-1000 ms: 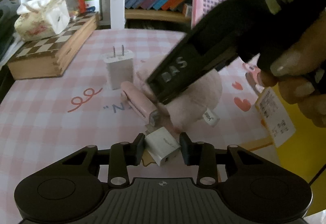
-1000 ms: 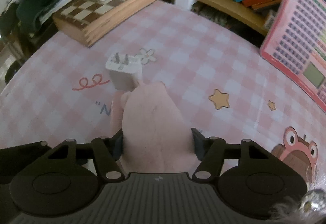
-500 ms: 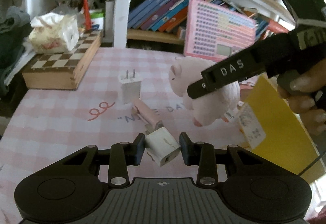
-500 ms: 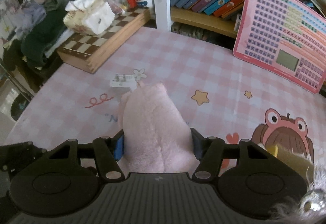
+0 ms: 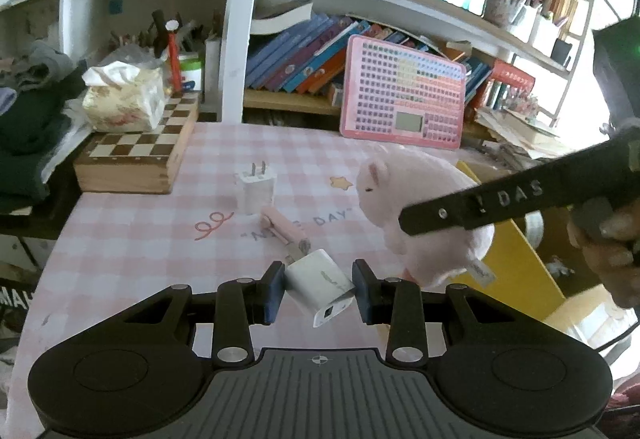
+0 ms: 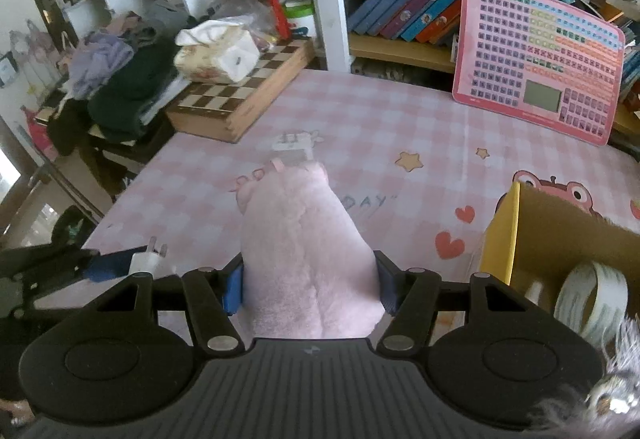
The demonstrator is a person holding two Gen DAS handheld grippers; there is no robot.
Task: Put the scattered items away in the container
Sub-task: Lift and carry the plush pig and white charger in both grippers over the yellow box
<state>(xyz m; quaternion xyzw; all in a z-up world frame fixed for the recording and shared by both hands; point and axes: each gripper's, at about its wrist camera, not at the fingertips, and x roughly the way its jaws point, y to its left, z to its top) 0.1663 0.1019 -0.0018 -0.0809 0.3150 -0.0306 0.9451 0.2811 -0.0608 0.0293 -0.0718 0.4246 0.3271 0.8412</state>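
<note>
- The table [image 6: 420, 119], covered in a smooth pink-and-white checked cloth with printed stars and hearts, is carrying everything, its far edge running under a bookshelf.
- A wooden chessboard box [image 5: 136, 155] is sitting at the far left corner, with a soft floral tissue pack [image 5: 124, 99] resting on top of it.
- A flat pink keyboard toy [image 5: 402, 93] is leaning upright at the far edge.
- The yellow cardboard box [image 6: 560, 235], open-topped, is standing at the right edge, with a roll of pale tape [image 6: 592, 299] lying inside.
- The fuzzy pink plush pig [image 6: 304, 255] is being squeezed between the padded fingers of the right gripper [image 6: 310, 289], lifted off the cloth just left of the box.
- The left gripper [image 5: 318, 291] is clamping a small white boxy charger [image 5: 318, 285], tilted, above the near part of the surface.
- Another white plug adapter [image 5: 256, 189] is standing upright on the cloth, prongs up, toward the middle.
- A slim pink oblong gadget [image 5: 284, 227] is lying flat just in front of that adapter.
</note>
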